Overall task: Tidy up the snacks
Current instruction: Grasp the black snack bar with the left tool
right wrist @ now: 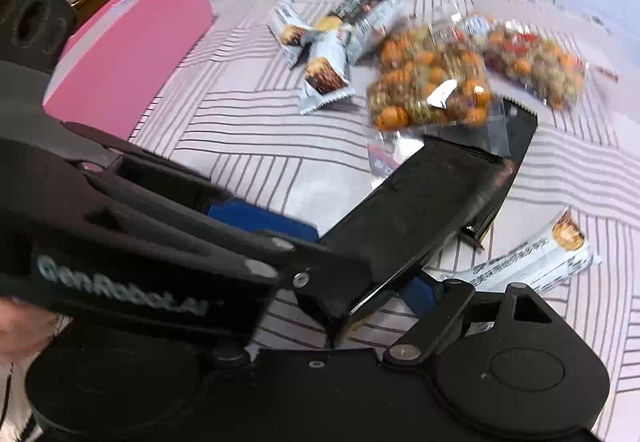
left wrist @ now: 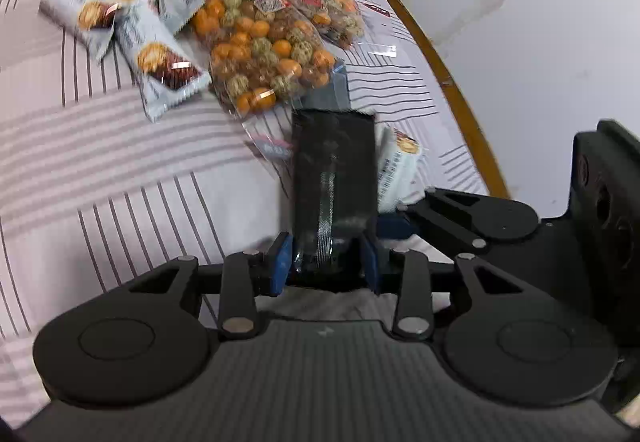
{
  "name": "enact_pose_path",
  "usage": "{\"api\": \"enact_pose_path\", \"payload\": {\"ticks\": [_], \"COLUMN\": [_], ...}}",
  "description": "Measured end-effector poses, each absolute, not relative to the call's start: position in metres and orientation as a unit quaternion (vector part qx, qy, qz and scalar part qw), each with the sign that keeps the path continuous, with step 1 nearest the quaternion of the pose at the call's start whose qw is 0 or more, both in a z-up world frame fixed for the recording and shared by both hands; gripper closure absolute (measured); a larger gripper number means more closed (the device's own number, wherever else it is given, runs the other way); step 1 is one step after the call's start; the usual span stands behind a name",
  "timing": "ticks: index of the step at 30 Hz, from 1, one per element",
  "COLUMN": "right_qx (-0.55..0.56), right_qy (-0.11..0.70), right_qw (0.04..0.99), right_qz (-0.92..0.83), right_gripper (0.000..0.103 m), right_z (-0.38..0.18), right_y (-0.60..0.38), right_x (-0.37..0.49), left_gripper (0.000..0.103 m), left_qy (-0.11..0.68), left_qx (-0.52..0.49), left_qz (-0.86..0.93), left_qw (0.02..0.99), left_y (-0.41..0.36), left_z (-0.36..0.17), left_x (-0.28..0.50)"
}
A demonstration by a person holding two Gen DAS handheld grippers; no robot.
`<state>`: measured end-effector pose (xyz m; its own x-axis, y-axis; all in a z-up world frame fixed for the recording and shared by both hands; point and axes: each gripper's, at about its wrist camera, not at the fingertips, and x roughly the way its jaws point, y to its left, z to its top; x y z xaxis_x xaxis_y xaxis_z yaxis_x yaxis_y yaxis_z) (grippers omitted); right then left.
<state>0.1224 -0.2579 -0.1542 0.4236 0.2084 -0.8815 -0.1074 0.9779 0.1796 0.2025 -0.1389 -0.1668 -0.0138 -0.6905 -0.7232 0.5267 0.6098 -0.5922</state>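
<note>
The left gripper [left wrist: 326, 262] is clamping its blue pads on the near end of a black snack packet [left wrist: 334, 178], which is lying lengthwise over the striped cloth [left wrist: 120, 170]; the right gripper [right wrist: 362, 262], jaws standing wide apart, is sitting beside it, gripping nothing; bags of orange and speckled balls [left wrist: 260, 54] are lying just beyond the packet; white biscuit packets [left wrist: 160, 58] are clustering farther left; a pink box [right wrist: 128, 58] is resting at the cloth's edge.
</note>
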Motion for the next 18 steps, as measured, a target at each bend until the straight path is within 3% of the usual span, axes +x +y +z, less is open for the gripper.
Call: {"api": "enact_pose_path", "payload": {"ticks": [18], "right_qx": [0.027], "right_qy": [0.536], "right_qw": [0.843], "right_qz": [0.036], "right_gripper": [0.039], "right_z": [-0.169], "right_y": [-0.261], "right_x": [0.130], "left_gripper": [0.068], "left_qy": [0.542], "left_qx": [-0.074], "left_qz": [-0.383], "left_qw": [0.745], "left_y": [-0.144], "left_z": [-0.184], "left_x": [0.199]}}
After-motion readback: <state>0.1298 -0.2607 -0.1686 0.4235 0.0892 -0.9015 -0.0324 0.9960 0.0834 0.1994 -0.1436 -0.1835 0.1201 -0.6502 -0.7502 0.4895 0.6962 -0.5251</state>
